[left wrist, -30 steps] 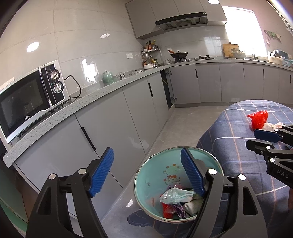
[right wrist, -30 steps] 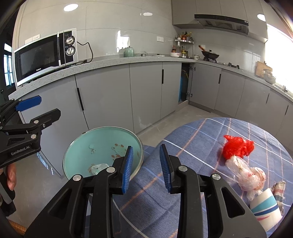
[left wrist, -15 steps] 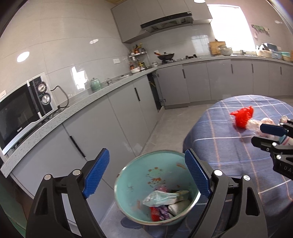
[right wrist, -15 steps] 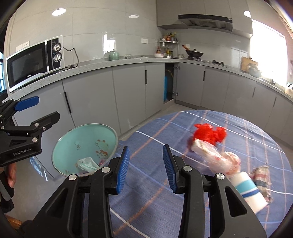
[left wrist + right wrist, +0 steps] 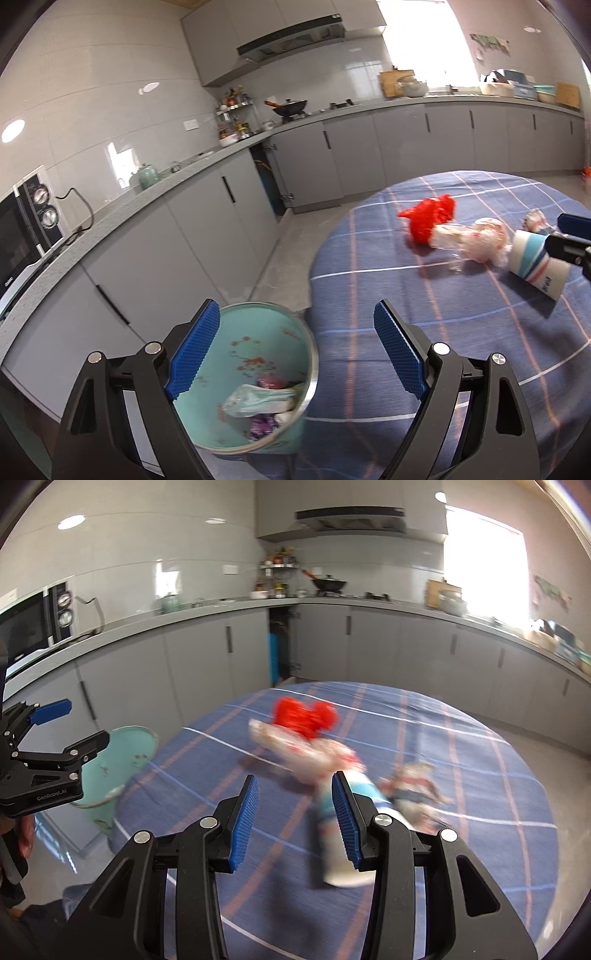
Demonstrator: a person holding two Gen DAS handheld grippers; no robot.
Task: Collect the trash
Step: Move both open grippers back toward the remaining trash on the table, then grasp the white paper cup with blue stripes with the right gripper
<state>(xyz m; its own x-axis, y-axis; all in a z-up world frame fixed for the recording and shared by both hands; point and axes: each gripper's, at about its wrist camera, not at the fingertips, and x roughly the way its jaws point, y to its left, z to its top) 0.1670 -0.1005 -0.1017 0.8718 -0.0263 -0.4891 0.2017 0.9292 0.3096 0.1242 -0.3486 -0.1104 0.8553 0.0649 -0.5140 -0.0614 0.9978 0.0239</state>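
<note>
Both grippers have swung away from the bin (image 5: pixel 255 373) and now face the round table (image 5: pixel 424 325) with the blue checked cloth; a second ago the bin filled the middle of the left view, and now it sits low between the left gripper's (image 5: pixel 295 354) pads; this looks like the end of one drop and the start of the next pick.

The left gripper stands wide open and holds nothing; the right gripper (image 5: pixel 293 819) is about half open, its jaws are opening, and nothing is between them.

The trash left on the table lies in a short row: a red crumpled bag (image 5: pixel 428 218), a clear wrapper with pink food in it (image 5: pixel 472 240) touching the red bag, a striped paper cup (image 5: pixel 535 262) on its side just beside the wrapper, and a small crumpled thing (image 5: pixel 533 221) behind the cup; the right view is blurred, but the cup (image 5: pixel 354 812) sits just past its right pad, so the cup seems the likely next pick.

The bin is teal inside, stands on the floor next to the table edge, and already holds a pale plastic bag (image 5: pixel 258 400) and some purple and red scraps.
</note>
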